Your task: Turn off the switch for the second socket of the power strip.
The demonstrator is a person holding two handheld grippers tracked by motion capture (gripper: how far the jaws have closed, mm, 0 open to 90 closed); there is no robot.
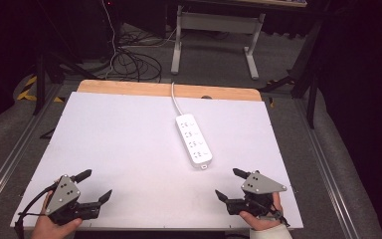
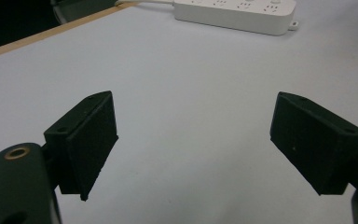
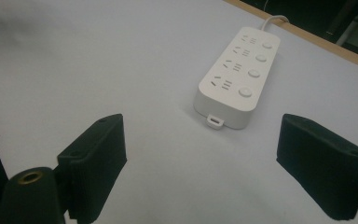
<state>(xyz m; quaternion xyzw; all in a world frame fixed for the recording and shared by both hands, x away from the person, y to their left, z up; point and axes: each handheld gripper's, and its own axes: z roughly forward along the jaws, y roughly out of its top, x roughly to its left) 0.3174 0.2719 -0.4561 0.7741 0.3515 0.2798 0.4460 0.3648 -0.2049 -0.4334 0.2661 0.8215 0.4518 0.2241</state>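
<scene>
A white power strip (image 1: 194, 141) with several sockets and round switches lies flat near the middle of the white table (image 1: 124, 144), its cord running off the far edge. My left gripper (image 1: 95, 185) rests at the near left corner, open, with nothing between its jaws. My right gripper (image 1: 230, 184) sits at the near right, open and empty, a short way from the strip's near end. In the right gripper view the power strip (image 3: 235, 77) lies just beyond my right gripper (image 3: 200, 154). In the left gripper view the power strip (image 2: 235, 14) is far off at the top, beyond my left gripper (image 2: 193, 140).
The white board lies on a wooden tabletop whose strip (image 1: 169, 89) shows at the far edge. Beyond it are a grey desk frame (image 1: 216, 35) and loose cables (image 1: 129, 59) on the floor. Metal rails (image 1: 328, 164) run along both sides.
</scene>
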